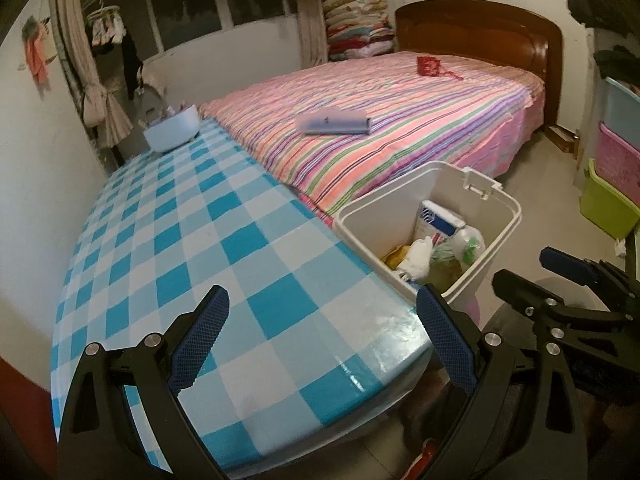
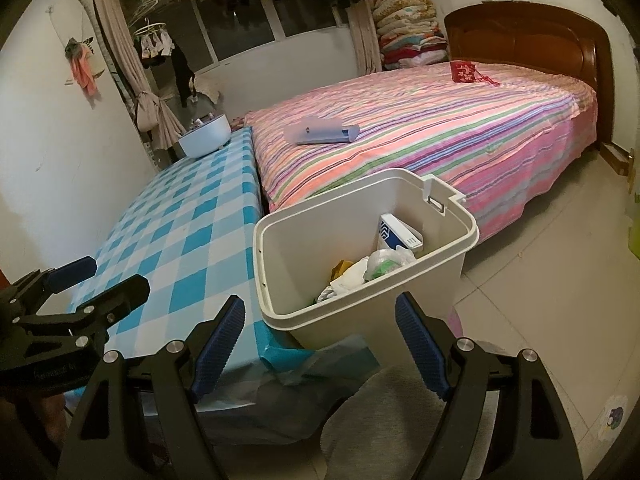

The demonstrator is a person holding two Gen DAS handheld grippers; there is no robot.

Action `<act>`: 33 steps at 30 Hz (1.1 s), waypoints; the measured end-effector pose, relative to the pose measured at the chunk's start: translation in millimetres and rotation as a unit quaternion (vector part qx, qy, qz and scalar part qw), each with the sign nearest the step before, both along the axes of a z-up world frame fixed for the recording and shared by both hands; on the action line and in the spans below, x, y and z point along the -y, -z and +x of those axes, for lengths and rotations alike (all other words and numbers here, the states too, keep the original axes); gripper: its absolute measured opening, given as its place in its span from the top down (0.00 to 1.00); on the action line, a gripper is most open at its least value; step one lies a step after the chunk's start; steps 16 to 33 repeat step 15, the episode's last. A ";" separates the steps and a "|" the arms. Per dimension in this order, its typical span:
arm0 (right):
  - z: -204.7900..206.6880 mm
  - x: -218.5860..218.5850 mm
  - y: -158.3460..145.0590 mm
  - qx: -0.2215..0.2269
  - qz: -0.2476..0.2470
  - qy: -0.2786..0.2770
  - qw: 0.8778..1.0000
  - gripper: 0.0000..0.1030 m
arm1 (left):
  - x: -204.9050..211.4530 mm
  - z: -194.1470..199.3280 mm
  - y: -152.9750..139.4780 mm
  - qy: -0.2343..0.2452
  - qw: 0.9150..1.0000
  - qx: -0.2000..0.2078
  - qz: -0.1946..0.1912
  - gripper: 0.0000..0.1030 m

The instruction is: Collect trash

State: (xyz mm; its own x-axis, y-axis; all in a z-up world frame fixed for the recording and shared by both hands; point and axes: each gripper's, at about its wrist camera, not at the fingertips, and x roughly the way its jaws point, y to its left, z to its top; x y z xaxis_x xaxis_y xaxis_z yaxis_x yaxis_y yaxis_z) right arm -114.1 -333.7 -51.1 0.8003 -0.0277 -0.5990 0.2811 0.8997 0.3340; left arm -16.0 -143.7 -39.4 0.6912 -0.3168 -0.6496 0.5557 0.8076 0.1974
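left gripper (image 1: 322, 344): jaws spread wide, nothing between them; hangs over the near end of the table, its right finger past the table's near right corner.
right gripper (image 2: 320, 344): jaws spread wide, empty; sits in front of the bin's near wall, pads not touching it.
table (image 1: 168, 240): blue-white checked cloth, long, left edge along the wall, right edge against the bed; top bare except at the far end.
bowl (image 1: 172, 130): pale blue, at the table's far end near the far right corner, small items inside, too small to tell.
bin (image 2: 276, 248): cream, open top, on the floor at the table's near right corner, just beside the table's right edge and the bed's foot corner; latch bracket on its far rim.
trash (image 2: 360, 268): inside the bin, piled low; white-blue carton (image 2: 394, 236) standing against the far wall, crumpled white paper, clear bag with green in it, a yellow scrap.
bed (image 2: 420, 132): striped pink sheet, wooden headboard at the far end; 1 flat grey-blue case (image 2: 320, 133) mid-bed, 1 red pouch (image 2: 463, 71) near the headboard.
floor (image 2: 552, 264): pale tiles, open room right of the bin and along the bed's right edge.
storage boxes (image 1: 612, 160): 3 stacked, at the right edge of the left wrist view, beyond the open floor.
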 end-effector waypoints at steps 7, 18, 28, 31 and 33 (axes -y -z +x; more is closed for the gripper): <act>-1.7 4.3 2.5 0.000 0.004 0.004 1.000 0.27 | 8.2 -4.6 -0.1 0.009 1.000 0.015 0.007 0.09; -2.9 7.5 2.9 0.002 0.006 0.005 1.000 0.27 | 8.5 -7.1 0.6 0.003 0.999 0.026 0.018 0.09; -2.9 7.5 2.9 0.002 0.006 0.005 1.000 0.27 | 8.5 -7.1 0.6 0.003 0.999 0.026 0.018 0.09; -2.9 7.5 2.9 0.002 0.006 0.005 1.000 0.27 | 8.5 -7.1 0.6 0.003 0.999 0.026 0.018 0.09; -2.9 7.5 2.9 0.002 0.006 0.005 1.000 0.27 | 8.5 -7.1 0.6 0.003 0.999 0.026 0.018 0.09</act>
